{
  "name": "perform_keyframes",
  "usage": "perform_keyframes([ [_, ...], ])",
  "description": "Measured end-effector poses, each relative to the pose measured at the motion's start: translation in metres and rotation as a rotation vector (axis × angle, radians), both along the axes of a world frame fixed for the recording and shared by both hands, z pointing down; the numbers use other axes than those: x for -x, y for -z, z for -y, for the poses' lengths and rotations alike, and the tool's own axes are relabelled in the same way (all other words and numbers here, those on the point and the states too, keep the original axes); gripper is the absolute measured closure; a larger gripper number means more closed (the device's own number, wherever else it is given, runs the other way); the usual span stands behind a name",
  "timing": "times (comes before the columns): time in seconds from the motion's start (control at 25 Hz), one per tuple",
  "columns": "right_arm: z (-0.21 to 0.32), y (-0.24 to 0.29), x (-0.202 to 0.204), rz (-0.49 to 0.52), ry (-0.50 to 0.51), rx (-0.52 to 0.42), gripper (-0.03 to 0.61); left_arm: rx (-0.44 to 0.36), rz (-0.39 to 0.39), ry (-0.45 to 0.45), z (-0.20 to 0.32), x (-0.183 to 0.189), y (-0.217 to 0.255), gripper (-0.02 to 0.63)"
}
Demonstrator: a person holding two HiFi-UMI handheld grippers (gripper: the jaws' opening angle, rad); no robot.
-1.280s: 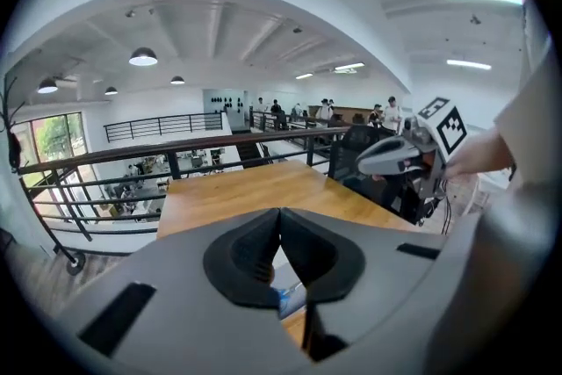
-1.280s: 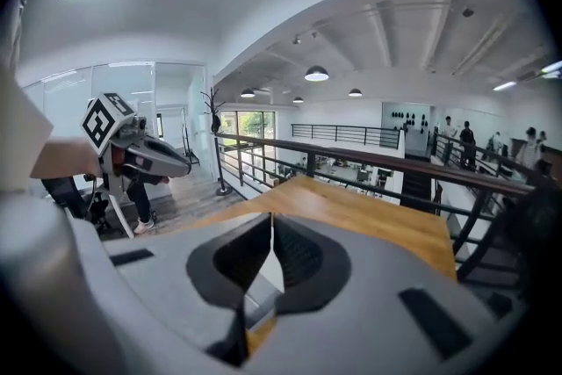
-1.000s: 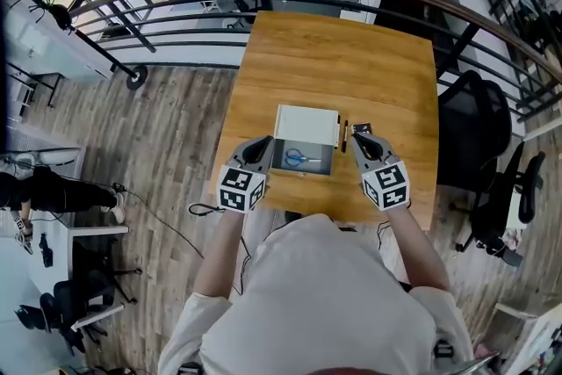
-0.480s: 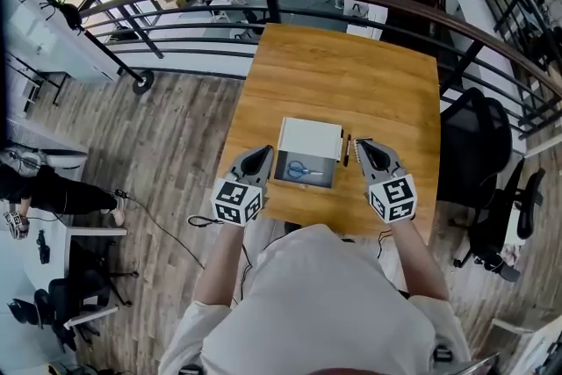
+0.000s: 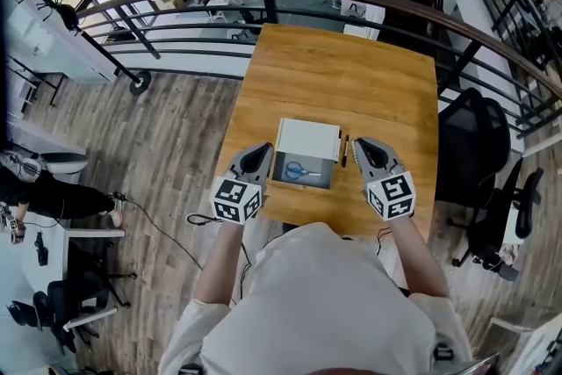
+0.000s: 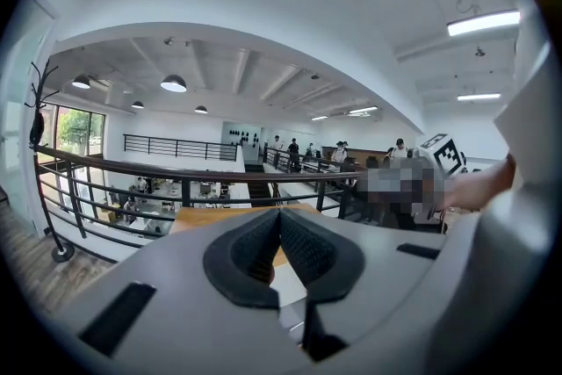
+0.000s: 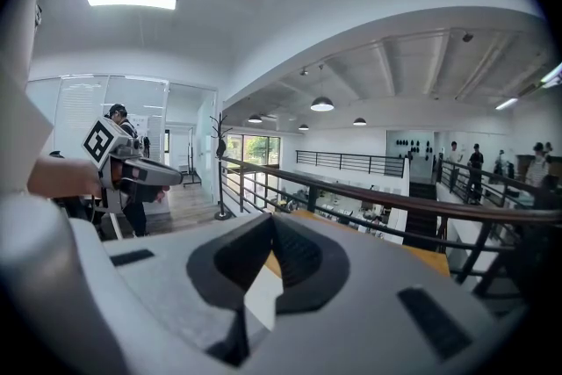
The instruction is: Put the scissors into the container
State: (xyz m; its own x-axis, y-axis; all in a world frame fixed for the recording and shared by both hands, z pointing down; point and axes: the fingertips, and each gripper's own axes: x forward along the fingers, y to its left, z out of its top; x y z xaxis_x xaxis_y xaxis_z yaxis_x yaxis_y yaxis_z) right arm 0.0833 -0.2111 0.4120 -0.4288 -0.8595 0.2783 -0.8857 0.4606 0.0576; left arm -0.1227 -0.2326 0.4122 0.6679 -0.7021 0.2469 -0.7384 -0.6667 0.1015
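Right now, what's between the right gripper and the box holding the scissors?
A thin dark pen lies on the table between the right gripper and the box, close beside the box. The head view shows it.

From the head view, the scissors (image 5: 301, 171) in the container (image 5: 307, 139) were too small to tell blades from handles. A thin dark thing (image 5: 344, 150) just beside the container was too small to name. The person (image 5: 325, 294) hid part of the near edge of the table (image 5: 351, 75). In the left gripper view, the left gripper (image 6: 280, 212) covered most of the table. The right gripper (image 7: 272, 215) did the same in its own view.
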Motion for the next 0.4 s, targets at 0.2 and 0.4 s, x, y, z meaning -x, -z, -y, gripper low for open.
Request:
perform_keyframes([
  [0.2,0.0039,-0.0001,-0.0009,-0.001,0.002,-0.003,0.574,0.011,-0.013,-0.007,0.0022,-0.0044,-0.0026,0.620],
  [0.4,0.0066,0.0015,0.0008,-0.003,0.004,-0.003,0.574,0.012,-0.009,-0.015,0.0038,-0.0069,-0.0010,0.620],
])
